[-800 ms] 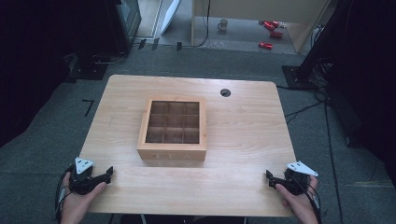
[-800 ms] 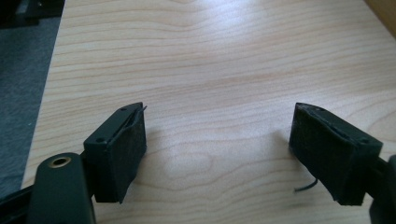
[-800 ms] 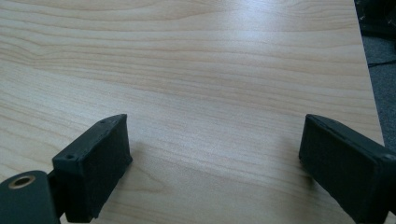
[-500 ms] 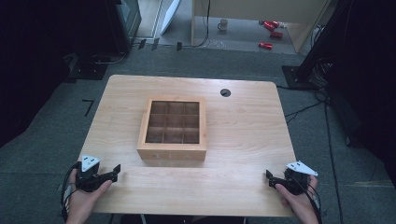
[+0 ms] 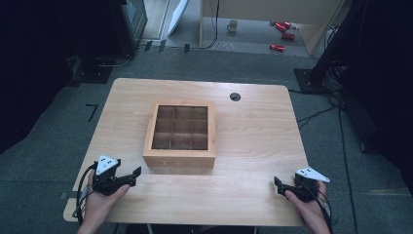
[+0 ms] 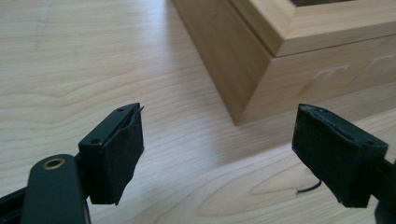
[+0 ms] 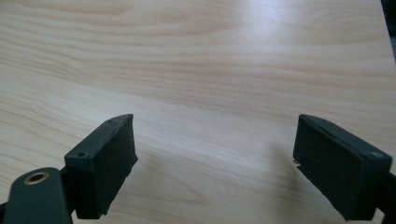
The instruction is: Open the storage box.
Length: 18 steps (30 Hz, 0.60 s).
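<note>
Both grippers are black, the left gripper (image 5: 127,178) and right gripper (image 5: 281,187) each topped with a grey triangular plate, black cables trailing.

obstacle: wooden box (image 5: 180,135) mid-table, just ahead of left gripper (image 5: 135,176) | bare table (image 5: 253,126) w/ free room elsewhere

A light wooden tabletop (image 5: 253,146) with rounded corners is seen from above, set on a grey carpeted floor (image 5: 48,161). A round cable hole (image 5: 235,96) is cut near its far edge. A square wooden box (image 5: 180,134), divided into nine compartments, is set directly on the tabletop, left of centre. The box's near corner is seen in the left gripper view.
</note>
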Motion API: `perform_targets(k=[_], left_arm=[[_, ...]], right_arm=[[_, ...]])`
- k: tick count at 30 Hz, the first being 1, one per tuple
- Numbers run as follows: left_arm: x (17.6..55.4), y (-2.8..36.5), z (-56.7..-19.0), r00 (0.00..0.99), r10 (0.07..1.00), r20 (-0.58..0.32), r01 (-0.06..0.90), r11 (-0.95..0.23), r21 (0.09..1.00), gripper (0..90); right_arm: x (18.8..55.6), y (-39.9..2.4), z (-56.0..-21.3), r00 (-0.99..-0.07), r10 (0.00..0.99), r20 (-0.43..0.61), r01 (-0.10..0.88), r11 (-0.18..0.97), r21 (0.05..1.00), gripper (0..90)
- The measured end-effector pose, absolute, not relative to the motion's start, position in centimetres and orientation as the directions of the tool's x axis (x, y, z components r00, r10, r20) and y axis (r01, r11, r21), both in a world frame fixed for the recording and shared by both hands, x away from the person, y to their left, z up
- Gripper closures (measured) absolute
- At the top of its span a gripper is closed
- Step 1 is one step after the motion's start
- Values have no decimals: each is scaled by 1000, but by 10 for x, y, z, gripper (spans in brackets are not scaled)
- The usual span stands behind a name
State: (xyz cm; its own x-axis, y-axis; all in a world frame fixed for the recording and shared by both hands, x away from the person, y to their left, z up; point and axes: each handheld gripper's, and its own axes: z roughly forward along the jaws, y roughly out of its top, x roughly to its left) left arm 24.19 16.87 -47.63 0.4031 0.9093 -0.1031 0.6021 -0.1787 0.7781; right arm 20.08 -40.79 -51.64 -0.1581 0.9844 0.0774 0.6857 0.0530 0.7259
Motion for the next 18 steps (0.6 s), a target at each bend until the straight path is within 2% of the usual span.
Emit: perform_targets(k=[4,5,9,14,18], left_arm=[[245,161,-473,431,896,-106,589,-191,785,187],[246,159,-473,433,896,-101,587,-195,786,224],[251,152,-473,455,884,-107,583,-204,787,246],[256,144,-471,489,865,-117,574,-217,790,353],[259,139,-469,507,853,-123,569,-224,792,396]], right_arm=[[204,-395,-506,-176,980,92,663,48,747,129],[207,-387,-500,-185,977,105,652,43,757,129],[212,-373,-492,-205,972,110,637,47,769,129],[225,-347,-476,-243,963,115,616,62,786,131],[231,-336,-472,-257,960,114,611,70,788,131]])
